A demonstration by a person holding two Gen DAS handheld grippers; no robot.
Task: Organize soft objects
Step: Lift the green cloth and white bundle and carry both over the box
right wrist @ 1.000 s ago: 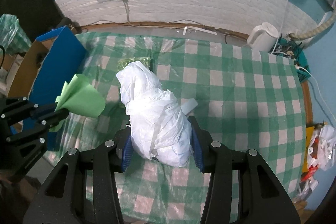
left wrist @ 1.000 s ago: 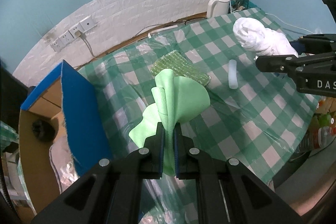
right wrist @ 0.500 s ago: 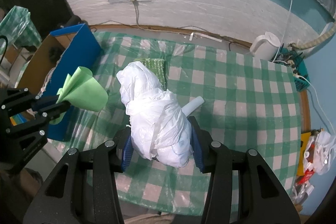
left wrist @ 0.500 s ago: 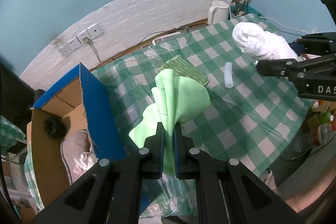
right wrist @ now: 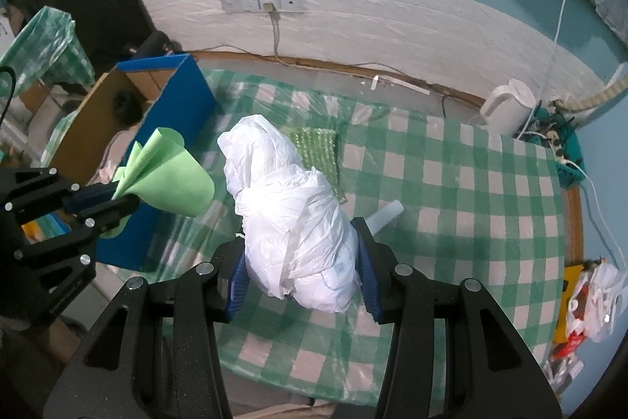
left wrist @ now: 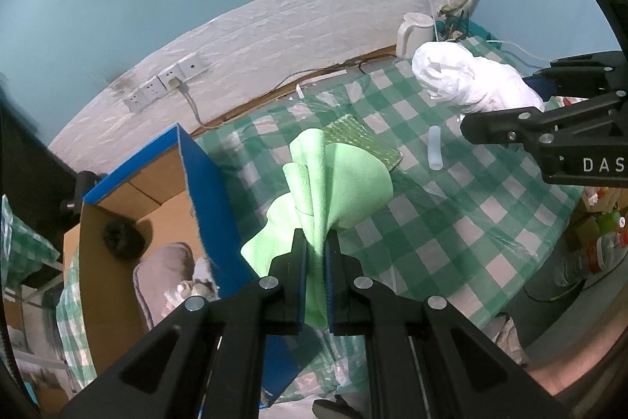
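My left gripper (left wrist: 315, 246) is shut on a light green cloth (left wrist: 337, 187), which fans out above the table's left part; the same green cloth (right wrist: 168, 179) shows at the left of the right wrist view. My right gripper (right wrist: 300, 258) is shut on a bundled white plastic bag (right wrist: 290, 218), held above the checked tablecloth (right wrist: 451, 207). That white bag (left wrist: 471, 81) appears at the right of the left wrist view. A blue-sided cardboard box (left wrist: 157, 207) stands open at the table's left edge, with soft grey items inside.
A green bubble-wrap sheet (left wrist: 365, 144) and a small white tube (left wrist: 435, 152) lie on the table. A white kettle (right wrist: 508, 107) stands at the back right by cables. Wall sockets (right wrist: 261, 2) sit on the white brick wall. Bags and bottles (right wrist: 588, 297) lie off the table's right side.
Both grippers have risen with their loads and drawn back, so more of the table and the open box's inside shows. Grips are unchanged.
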